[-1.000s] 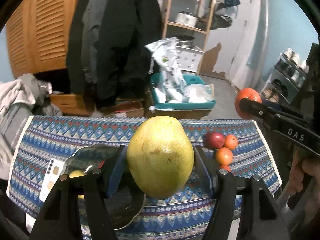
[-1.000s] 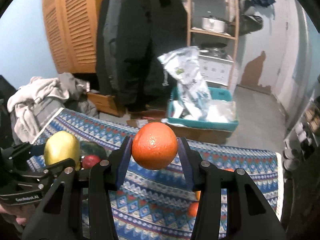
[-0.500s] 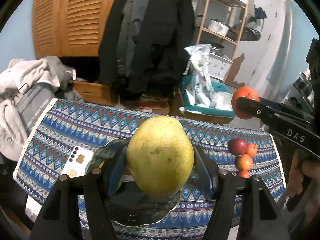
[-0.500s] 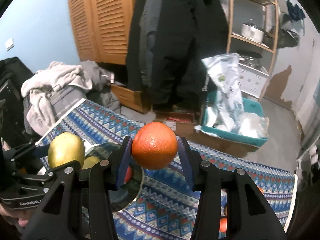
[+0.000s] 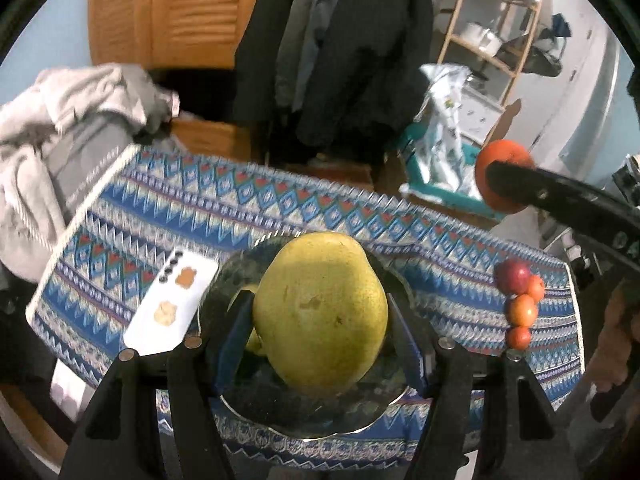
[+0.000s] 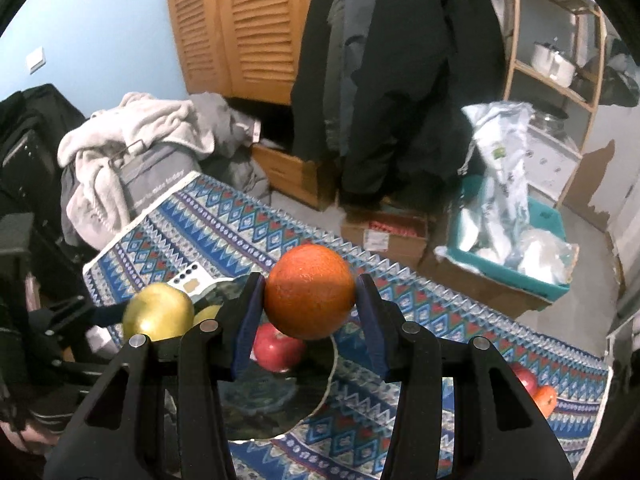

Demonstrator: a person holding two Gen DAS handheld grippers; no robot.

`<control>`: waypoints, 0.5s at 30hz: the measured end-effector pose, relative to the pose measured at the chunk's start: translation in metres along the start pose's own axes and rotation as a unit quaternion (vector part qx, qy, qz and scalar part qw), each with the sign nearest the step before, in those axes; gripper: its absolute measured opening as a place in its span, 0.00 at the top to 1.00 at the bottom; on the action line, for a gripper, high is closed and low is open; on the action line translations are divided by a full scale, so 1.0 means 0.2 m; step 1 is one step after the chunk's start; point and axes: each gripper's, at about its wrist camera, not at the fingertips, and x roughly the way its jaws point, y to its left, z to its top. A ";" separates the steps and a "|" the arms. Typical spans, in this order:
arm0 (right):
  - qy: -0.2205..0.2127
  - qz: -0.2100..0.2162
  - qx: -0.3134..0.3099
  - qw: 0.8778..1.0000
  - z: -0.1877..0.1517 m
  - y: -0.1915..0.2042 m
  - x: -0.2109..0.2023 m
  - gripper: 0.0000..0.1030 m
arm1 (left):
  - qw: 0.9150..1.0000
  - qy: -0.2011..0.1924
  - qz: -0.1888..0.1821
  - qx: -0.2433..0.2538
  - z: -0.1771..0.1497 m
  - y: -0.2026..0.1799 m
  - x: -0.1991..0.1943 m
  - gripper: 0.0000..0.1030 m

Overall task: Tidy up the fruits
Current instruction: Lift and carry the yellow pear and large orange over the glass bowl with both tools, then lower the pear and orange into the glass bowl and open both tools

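Note:
My left gripper (image 5: 320, 320) is shut on a big yellow-green pear (image 5: 320, 312) and holds it over the dark glass plate (image 5: 304, 412). The pear also shows in the right wrist view (image 6: 158, 316). My right gripper (image 6: 310, 312) is shut on an orange (image 6: 310, 296) above the plate's (image 6: 280, 404) right part; the orange also shows in the left wrist view (image 5: 504, 174). On the plate lie a red apple (image 6: 276, 350) and a small yellow fruit (image 5: 254, 344).
A patterned blue cloth (image 5: 224, 208) covers the table. A white phone (image 5: 172, 300) lies left of the plate. A dark red fruit (image 5: 512, 276) and three small orange fruits (image 5: 522, 308) sit at the cloth's right edge. Clothes, a cupboard and a teal bin stand behind.
Both grippers have moved left and forward with their fruits; the pear and the orange now sit over the plate, and the views tilt down more.

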 end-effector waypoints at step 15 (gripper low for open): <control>0.093 0.041 0.023 0.995 -0.16 0.02 0.28 0.55 | 0.994 0.106 0.035 -0.020 -0.19 0.12 0.32 0.34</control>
